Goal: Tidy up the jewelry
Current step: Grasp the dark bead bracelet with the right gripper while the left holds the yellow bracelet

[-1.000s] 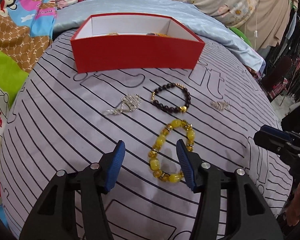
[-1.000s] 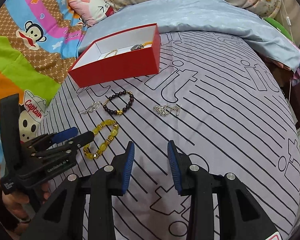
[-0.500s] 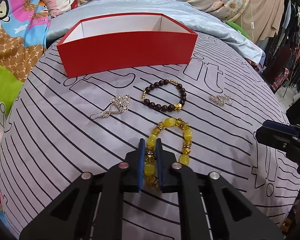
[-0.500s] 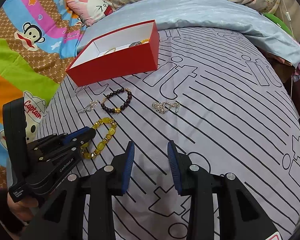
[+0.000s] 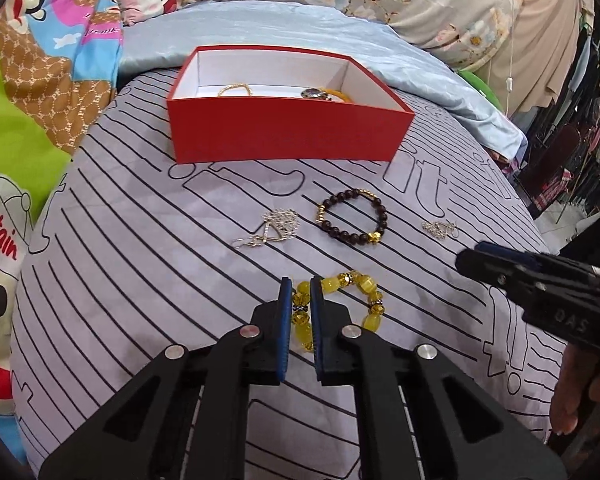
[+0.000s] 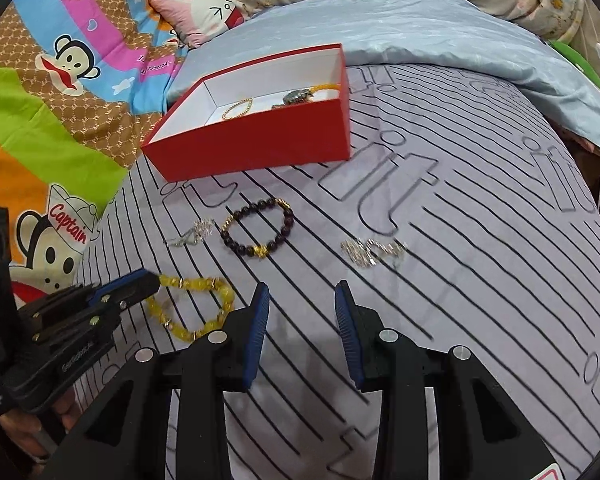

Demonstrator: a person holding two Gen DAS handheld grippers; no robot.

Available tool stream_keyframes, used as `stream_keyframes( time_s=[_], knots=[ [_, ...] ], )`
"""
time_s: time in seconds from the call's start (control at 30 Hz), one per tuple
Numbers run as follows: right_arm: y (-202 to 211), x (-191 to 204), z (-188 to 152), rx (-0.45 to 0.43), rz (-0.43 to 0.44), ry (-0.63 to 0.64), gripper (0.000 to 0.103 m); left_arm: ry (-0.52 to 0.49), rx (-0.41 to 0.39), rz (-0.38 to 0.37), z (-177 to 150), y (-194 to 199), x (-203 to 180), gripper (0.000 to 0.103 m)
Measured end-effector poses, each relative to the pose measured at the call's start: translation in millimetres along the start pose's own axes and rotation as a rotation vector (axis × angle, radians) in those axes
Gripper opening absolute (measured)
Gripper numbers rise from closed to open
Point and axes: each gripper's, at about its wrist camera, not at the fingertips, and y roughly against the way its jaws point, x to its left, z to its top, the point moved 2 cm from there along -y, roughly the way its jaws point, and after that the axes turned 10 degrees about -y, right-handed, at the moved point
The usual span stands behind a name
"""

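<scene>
Left wrist view: left gripper (image 5: 301, 312) jaws clamp the glossy yellow bead bracelet (image 5: 342, 304); right gripper (image 6: 302, 320) jaws stand apart.

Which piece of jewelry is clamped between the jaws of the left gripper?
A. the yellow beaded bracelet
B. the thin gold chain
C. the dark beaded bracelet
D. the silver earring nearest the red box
A: in the left wrist view the left gripper has its jaws closed on the yellow beaded bracelet, while the dark beaded bracelet lies untouched on the striped sheet.
</scene>
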Motion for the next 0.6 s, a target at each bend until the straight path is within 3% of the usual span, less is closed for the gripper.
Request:
stream_keyframes(
  time_s=[0.43,0.6],
  knots=[
    [-62,19,38,0.028,-0.032,0.043,0.03,0.035,0.022,0.006,-5,-5,20,0.008],
    [-73,23,40,0.043,-0.046,0.061,0.019,0.036,0.023,-0.001,-5,-6,22,0.008]
  ],
)
